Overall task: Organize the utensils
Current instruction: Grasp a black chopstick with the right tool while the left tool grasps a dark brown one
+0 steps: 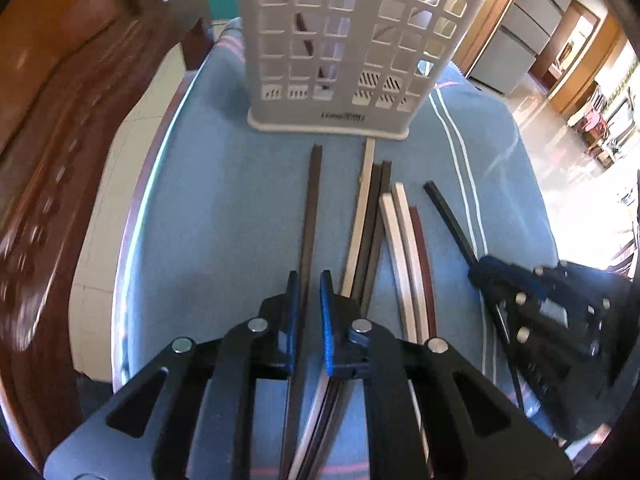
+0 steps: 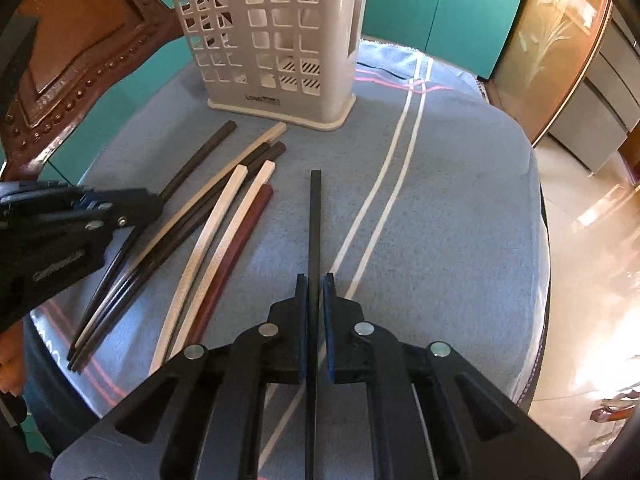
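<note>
chopsticks lie loose on a blue towel [image 2: 440,216], a nappy cloth with two pale stripes and thin pink lines, spread over a round table. each stick is long, slim and square at the thick end.

left gripper [image 1: 309,280]: black plastic frame with blue ribbed pads, jaws nearly together and pressed on a dark brown chopstick [image 1: 312,208]. that stick runs straight ahead from the jaws, its far end stopping just short of the holder.

right gripper [image 2: 316,280]: same build, jaws drawn almost fully in and clamped on a black chopstick [image 2: 315,216], which lies apart from the others, between them and the pale stripes.

remaining sticks, on the towel between the two grippers: one long cream chopstick [image 1: 362,216] touching two dark chopsticks [image 1: 378,208]; beside these two white chopsticks [image 2: 224,216], slightly fanned; then one maroon chopstick [image 2: 244,236] against the outer white one. their thin ends converge toward the near edge of the table.

holder [image 2: 280,40]: tall, pale grey plastic, upright on the towel at the far side, walls pierced by a grid of square openings, base flared, small dark lettering on the base. at least one dark stick shows slanted inside through the openings.

wooden chair [image 2: 80,32], brown with a studded back, stands behind the table on the left.
</note>
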`<action>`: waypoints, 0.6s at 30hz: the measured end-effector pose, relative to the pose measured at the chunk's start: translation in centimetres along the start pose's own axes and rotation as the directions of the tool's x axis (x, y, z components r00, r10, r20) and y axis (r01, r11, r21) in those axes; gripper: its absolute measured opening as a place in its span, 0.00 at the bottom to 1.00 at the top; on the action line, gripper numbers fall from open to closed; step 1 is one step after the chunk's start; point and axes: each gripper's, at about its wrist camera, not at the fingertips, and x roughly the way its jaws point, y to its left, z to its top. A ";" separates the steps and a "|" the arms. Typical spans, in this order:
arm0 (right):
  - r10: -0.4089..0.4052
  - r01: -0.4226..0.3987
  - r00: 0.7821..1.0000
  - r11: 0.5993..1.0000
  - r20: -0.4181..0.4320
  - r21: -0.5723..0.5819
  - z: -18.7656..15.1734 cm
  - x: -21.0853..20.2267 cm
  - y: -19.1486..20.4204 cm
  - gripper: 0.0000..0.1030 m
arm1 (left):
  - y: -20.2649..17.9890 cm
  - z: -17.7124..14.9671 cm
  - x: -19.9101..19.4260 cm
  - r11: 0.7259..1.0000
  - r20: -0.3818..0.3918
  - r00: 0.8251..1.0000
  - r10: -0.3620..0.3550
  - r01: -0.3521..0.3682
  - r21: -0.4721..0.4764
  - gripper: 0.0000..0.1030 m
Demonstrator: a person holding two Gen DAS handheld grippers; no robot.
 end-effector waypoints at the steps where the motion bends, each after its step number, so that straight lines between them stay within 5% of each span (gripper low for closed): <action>1: -0.001 0.001 1.000 1.000 0.001 0.006 0.1 0.1 0.0 0.08 | -0.2 0.4 0.3 1.000 0.002 1.000 0.020 -0.020 0.013 0.10; 11: -0.017 0.016 1.000 0.999 0.011 0.039 1.1 0.7 -0.5 0.18 | -0.9 1.8 1.4 0.993 0.017 0.995 0.095 -0.096 0.063 0.12; 14: 0.006 -0.006 1.000 0.999 0.012 0.033 1.2 0.6 -0.3 0.06 | -1.1 2.0 1.4 0.992 0.018 0.995 0.100 -0.101 0.071 0.12; 18: 0.021 -0.022 0.999 0.999 0.032 0.039 1.0 0.2 -0.3 0.06 | -1.4 1.9 1.2 0.993 0.024 0.995 0.093 -0.095 0.070 0.07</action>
